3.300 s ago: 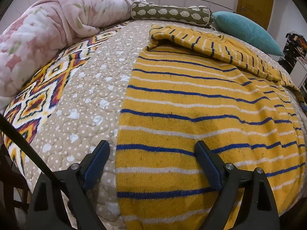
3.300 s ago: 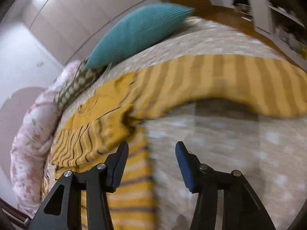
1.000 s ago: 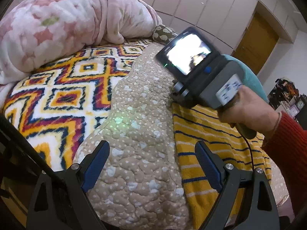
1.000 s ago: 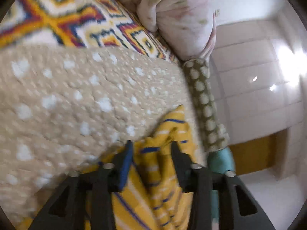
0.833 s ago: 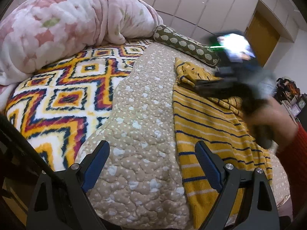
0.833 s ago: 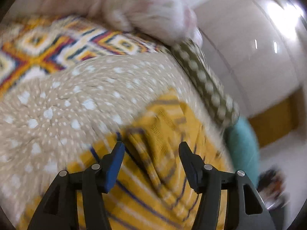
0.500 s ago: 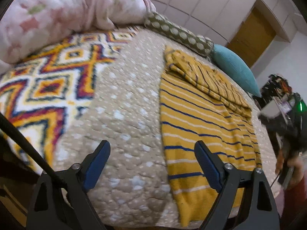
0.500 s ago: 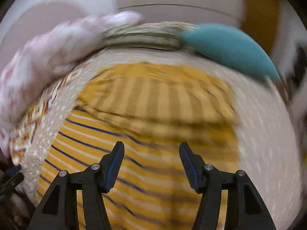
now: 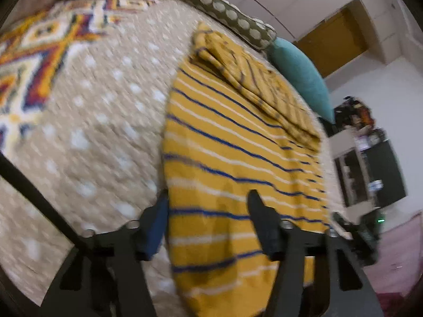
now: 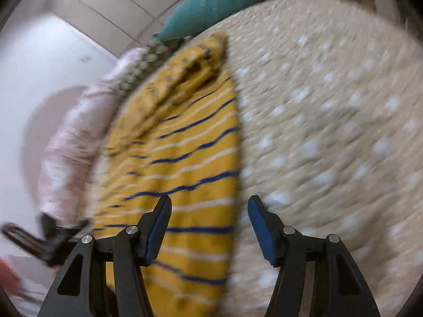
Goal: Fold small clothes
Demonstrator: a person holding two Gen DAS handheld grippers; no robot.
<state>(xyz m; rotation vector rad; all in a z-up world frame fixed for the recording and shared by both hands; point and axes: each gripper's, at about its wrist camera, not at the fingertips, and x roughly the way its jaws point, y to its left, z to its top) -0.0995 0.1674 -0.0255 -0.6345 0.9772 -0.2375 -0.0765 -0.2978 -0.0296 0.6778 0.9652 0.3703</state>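
Observation:
A yellow sweater with blue and white stripes [image 9: 232, 142] lies flat on the bed, its sleeves folded across the far end [image 9: 253, 79]. My left gripper [image 9: 208, 219] is open and empty above the sweater's near left edge. In the right wrist view the sweater [image 10: 190, 158] runs up the left half. My right gripper [image 10: 208, 222] is open and empty above the sweater's near right edge, with its right finger over the quilt. Both views are motion-blurred.
A beige dotted quilt [image 9: 100, 121] covers the bed, also seen in the right wrist view [image 10: 330, 132]. A patterned blanket [image 9: 34, 60] lies far left. A dotted bolster [image 9: 227, 13] and a teal pillow [image 9: 301, 76] lie at the head. Shelves [image 9: 370, 163] stand at the right.
The right gripper let go of the sleeve at the far end and swung back to the sweater's near right edge. The left gripper moved right over the near left edge and narrowed, still open.

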